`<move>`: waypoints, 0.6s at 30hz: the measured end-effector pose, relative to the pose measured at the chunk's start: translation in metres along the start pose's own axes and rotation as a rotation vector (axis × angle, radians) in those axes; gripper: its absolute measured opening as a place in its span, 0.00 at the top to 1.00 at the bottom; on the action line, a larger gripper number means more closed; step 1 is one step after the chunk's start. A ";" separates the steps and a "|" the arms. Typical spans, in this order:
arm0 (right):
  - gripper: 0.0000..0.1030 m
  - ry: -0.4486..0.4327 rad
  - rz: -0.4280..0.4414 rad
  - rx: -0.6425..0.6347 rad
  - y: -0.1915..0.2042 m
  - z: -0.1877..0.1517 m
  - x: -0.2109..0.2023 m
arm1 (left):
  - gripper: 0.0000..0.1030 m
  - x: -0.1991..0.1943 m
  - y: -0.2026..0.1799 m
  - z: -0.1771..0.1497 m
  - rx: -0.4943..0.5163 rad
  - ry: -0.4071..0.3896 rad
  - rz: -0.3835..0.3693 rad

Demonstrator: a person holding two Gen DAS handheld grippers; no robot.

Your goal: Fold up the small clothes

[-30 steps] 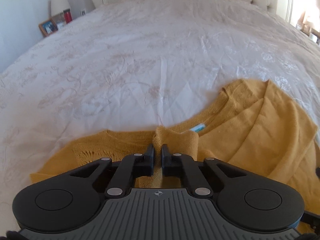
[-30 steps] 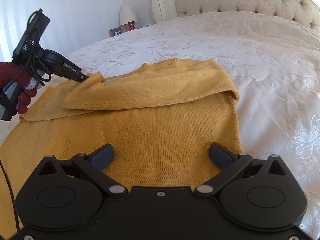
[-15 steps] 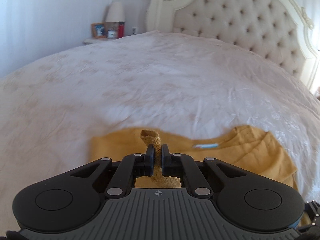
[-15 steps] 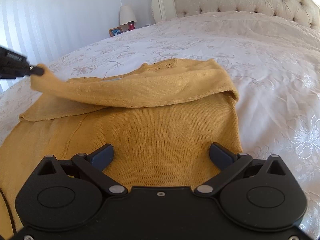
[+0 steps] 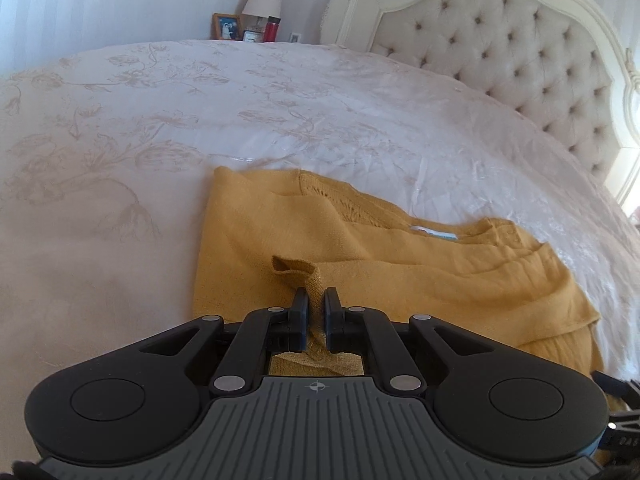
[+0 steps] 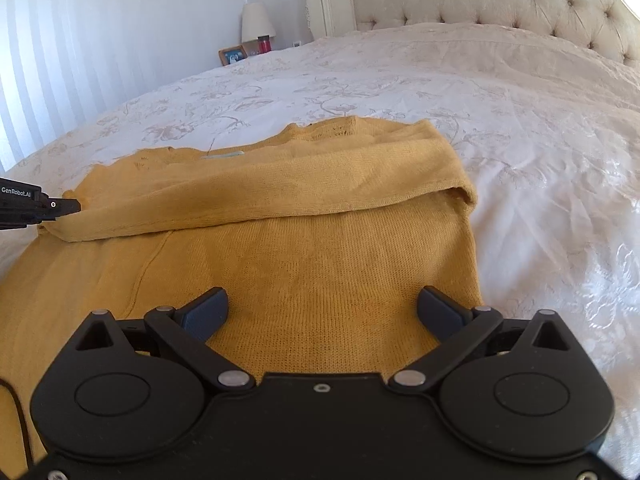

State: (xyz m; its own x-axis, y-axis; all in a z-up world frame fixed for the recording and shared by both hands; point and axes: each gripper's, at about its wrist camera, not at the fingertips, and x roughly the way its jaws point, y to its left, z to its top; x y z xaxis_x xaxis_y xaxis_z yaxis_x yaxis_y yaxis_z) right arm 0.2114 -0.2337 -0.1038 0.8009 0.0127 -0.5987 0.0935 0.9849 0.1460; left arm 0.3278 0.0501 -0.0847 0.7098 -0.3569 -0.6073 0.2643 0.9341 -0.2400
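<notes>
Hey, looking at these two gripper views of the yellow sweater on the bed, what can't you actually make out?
- Left wrist view: the near part of the yellow sweater is hidden behind the left gripper, which is shut on a pinched fold.
- Right wrist view: the sweater's near hem is hidden behind the right gripper, whose jaws are closing with nothing pressed between them.
- Neck label: print too small.
- Framed photo: too small.
</notes>
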 end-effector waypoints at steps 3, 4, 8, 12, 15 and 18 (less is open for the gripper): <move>0.25 -0.017 0.031 0.019 0.003 0.012 -0.005 | 0.92 0.005 0.006 -0.001 -0.011 0.012 -0.038; 0.27 -0.009 0.071 0.072 -0.001 0.017 -0.003 | 0.92 0.007 0.007 0.000 -0.018 0.013 -0.046; 0.26 -0.005 0.113 0.355 -0.022 0.025 0.015 | 0.92 0.012 0.011 0.004 -0.046 0.003 -0.070; 0.26 -0.052 0.112 0.503 -0.034 0.033 0.026 | 0.92 0.015 0.011 0.003 -0.044 0.003 -0.083; 0.54 -0.037 0.103 0.555 -0.035 0.038 0.036 | 0.92 0.017 0.013 0.004 -0.050 0.002 -0.091; 0.90 -0.018 0.053 0.569 -0.035 0.043 0.034 | 0.92 0.013 0.012 0.005 -0.037 -0.009 -0.092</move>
State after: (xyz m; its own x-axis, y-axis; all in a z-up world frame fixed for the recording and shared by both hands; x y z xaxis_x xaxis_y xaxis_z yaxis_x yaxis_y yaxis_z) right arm 0.2608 -0.2750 -0.0952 0.8226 0.0518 -0.5662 0.3529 0.7343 0.5799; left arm 0.3432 0.0566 -0.0920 0.6895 -0.4409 -0.5747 0.3042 0.8963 -0.3226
